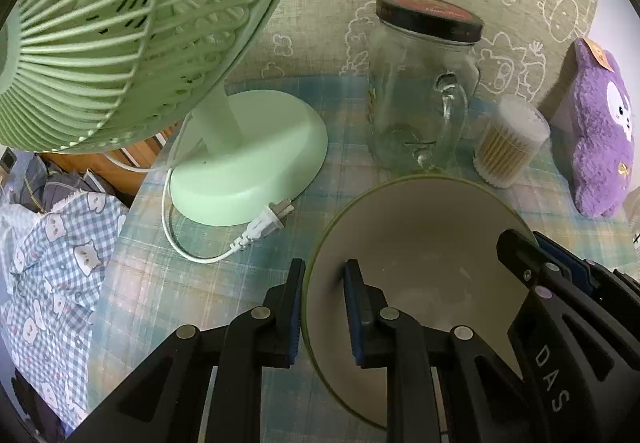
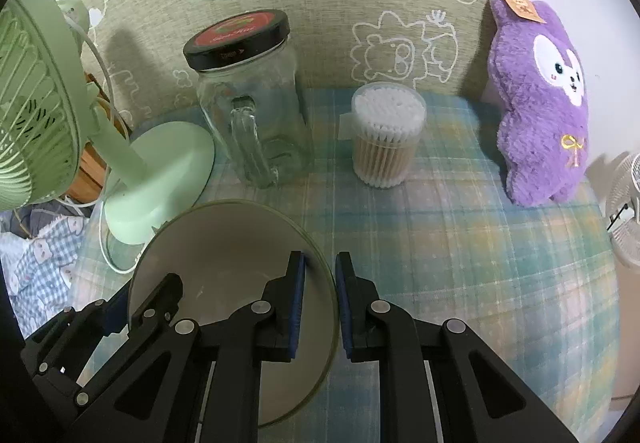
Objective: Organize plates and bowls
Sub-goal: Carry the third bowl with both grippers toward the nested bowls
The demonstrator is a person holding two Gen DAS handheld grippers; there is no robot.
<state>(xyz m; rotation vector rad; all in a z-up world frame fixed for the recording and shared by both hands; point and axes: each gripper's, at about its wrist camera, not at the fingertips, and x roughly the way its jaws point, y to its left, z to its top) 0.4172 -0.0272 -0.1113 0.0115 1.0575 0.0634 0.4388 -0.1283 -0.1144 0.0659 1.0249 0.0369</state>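
A green-rimmed bowl with a cream inside sits at the front of the plaid tablecloth. My left gripper straddles the bowl's left rim, one finger outside and one inside, with a gap at each pad. My right gripper straddles the bowl's right rim in the same way, its pads close to the wall. The right gripper also shows at the bowl's right rim in the left wrist view. The left gripper shows at the bowl's left rim in the right wrist view.
A green desk fan with a loose white plug stands left. A lidded glass jar, a cotton-swab tub and a purple plush stand behind. The table's left edge drops to checked bedding.
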